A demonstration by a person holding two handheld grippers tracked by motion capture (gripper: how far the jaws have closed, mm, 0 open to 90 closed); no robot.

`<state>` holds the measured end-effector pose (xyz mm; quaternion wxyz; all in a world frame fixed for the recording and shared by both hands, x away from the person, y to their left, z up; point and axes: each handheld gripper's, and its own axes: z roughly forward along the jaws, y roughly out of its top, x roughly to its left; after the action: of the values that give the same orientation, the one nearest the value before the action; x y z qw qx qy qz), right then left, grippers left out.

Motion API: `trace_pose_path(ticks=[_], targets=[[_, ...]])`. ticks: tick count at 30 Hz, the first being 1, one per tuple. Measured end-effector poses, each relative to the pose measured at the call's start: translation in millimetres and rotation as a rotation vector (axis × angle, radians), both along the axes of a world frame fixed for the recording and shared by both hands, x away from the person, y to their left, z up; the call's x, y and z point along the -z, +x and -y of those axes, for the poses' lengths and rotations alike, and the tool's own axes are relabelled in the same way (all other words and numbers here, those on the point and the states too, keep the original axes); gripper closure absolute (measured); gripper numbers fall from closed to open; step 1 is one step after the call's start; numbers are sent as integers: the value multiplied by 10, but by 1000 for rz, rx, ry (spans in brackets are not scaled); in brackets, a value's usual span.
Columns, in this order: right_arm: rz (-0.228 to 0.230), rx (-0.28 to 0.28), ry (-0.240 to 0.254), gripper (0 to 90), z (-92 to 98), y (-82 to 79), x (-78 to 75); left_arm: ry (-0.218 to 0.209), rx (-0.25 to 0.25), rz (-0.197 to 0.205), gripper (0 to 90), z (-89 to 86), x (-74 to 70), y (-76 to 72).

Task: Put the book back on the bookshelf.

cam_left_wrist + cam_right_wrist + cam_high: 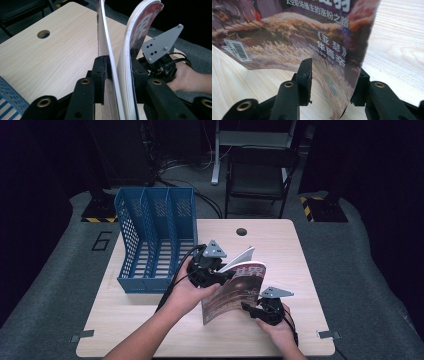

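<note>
Right tongs [252,309] straddle the magazine's [235,292] lower edge, not clamped — left tongs [220,272] pinch its top edge above the counter [280,250].

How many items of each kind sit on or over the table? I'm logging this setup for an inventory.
Magazine: 1
Blue file rack with three slots: 1
Hand-held gripper: 2, the left hand-held gripper and the right hand-held gripper, both at the magazine
Total: 4
</note>
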<state>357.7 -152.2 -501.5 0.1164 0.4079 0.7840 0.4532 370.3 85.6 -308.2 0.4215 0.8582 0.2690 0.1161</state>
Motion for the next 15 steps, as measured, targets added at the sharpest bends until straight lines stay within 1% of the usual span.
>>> trace_pose_path(ticks=[2, 5, 9, 13, 15], targets=[[0, 0, 2, 603, -2, 1, 1, 4, 4, 0, 749, 7, -2, -9], [-13, 1, 3, 620, -4, -2, 1, 10, 16, 3, 779, 9, -4, -18], [-14, -6, 3, 640, 5, 7, 7, 14, 26, 10, 813, 13, -3, -27], [-15, -4, -3, 668, 7, 12, 10, 24, 27, 18, 824, 16, -4, -40], [-21, -15, -2, 715, 5, 3, 6, 22, 35, 14, 827, 10, 1, -48]])
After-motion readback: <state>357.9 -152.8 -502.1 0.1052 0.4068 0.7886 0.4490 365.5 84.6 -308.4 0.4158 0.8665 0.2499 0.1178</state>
